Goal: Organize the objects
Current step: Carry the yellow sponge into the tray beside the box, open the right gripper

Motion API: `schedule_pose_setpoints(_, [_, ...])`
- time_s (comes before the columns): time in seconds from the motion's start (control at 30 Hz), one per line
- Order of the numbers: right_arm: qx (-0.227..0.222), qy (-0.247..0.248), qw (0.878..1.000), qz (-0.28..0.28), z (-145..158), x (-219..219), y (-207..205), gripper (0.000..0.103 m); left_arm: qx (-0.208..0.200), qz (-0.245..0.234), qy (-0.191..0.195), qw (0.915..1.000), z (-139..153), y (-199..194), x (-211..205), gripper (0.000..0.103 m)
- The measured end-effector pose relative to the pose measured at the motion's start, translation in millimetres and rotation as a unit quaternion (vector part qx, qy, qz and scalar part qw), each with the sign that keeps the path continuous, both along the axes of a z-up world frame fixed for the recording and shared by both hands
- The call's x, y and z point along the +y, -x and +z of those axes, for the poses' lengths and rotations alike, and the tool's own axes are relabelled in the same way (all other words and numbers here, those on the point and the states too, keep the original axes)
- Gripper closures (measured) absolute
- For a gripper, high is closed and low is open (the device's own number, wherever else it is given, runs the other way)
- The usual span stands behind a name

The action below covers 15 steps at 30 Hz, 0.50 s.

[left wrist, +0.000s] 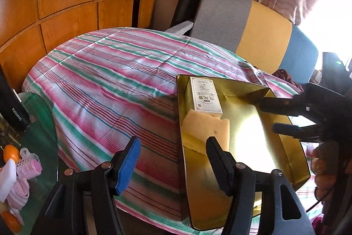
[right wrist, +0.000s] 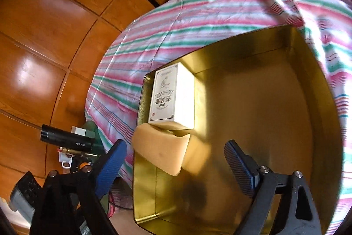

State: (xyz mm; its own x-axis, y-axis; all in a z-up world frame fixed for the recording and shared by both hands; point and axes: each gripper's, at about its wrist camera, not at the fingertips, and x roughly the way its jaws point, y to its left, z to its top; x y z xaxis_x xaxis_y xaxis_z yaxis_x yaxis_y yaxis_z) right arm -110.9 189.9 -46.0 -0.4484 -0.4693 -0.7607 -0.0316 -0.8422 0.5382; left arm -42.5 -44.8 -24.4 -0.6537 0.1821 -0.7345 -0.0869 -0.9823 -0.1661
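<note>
An open gold tin (left wrist: 253, 138) (right wrist: 259, 102) sits on a striped cloth. Inside it, a white printed box (left wrist: 205, 98) (right wrist: 172, 94) lies against the tin's left wall. A yellow sponge (left wrist: 204, 131) (right wrist: 160, 148) lies tilted, its far edge against the near end of that box. My left gripper (left wrist: 173, 160) is open; its fingers stand either side of the tin's left wall without pressing it. My right gripper (right wrist: 176, 162) (left wrist: 276, 116) hangs open over the tin. The sponge lies between and beyond its fingers, and neither pad touches it.
The striped cloth (left wrist: 110, 80) covers a rounded table. To the left, a glass surface (left wrist: 41, 124) carries a black flask (left wrist: 13, 109) (right wrist: 66, 139), pink hair rollers (left wrist: 29, 165) and an orange (left wrist: 11, 153). Wooden cupboards stand behind. A grey, yellow and blue chair back (left wrist: 264, 41) rises beyond the tin.
</note>
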Motion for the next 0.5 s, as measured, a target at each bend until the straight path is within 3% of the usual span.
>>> schedule_pose_setpoints(0.23, [0.041, -0.048, 0.998, -0.027, 15, 36, -39, 0.001, 0.003, -0.019, 0.010, 0.9998, 3, -5, 15, 0.041])
schedule_pose_setpoints(0.5, [0.067, -0.100, 0.990, -0.072, 22, 94, -91, 0.000, -0.004, -0.055, 0.017, 0.9984, 5, -9, 38, 0.041])
